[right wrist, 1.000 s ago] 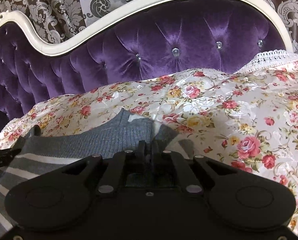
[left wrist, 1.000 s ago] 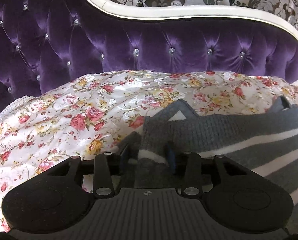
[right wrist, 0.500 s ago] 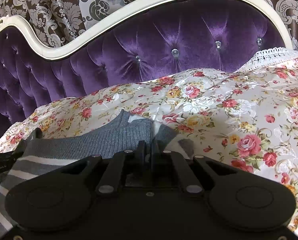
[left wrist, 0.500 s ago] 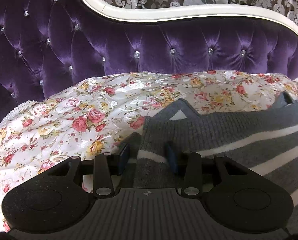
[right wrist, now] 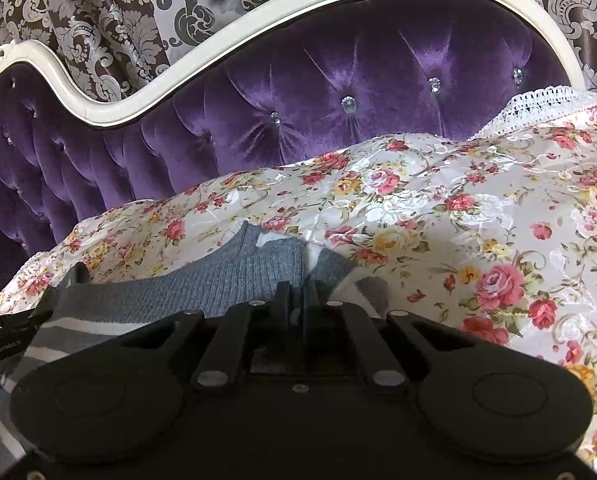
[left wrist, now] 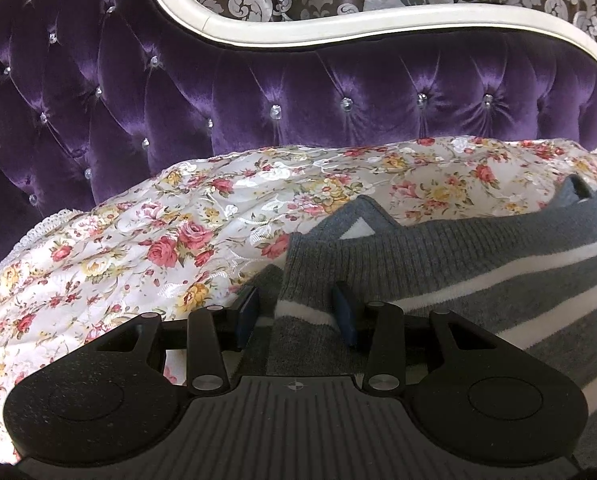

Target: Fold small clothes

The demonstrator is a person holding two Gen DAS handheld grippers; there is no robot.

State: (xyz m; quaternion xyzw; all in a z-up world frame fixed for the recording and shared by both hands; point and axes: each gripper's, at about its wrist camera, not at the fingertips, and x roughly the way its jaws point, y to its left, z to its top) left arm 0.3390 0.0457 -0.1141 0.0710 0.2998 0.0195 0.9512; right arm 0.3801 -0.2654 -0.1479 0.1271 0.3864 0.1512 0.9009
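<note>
A small grey knit garment with white stripes (left wrist: 438, 264) lies on the floral bedspread (left wrist: 146, 248). My left gripper (left wrist: 296, 304) is open, its blue-padded fingers (left wrist: 247, 308) standing either side of the garment's left edge without pinching it. In the right wrist view the same garment (right wrist: 218, 284) spreads to the left, and my right gripper (right wrist: 296, 292) is shut on its right edge. The left gripper's black body (right wrist: 2, 332) shows at the far left of that view.
A purple tufted velvet headboard (left wrist: 298, 92) with a cream frame (right wrist: 226, 44) rises just behind the bedspread. Patterned damask curtains (right wrist: 98, 8) hang behind it. A white lace trim (right wrist: 538, 100) edges the bedspread at the right.
The left gripper has tilted or pulled back slightly, so the headboard shows larger. Its fingers stay apart around the garment edge. The right gripper stays shut on the garment and has barely moved.
</note>
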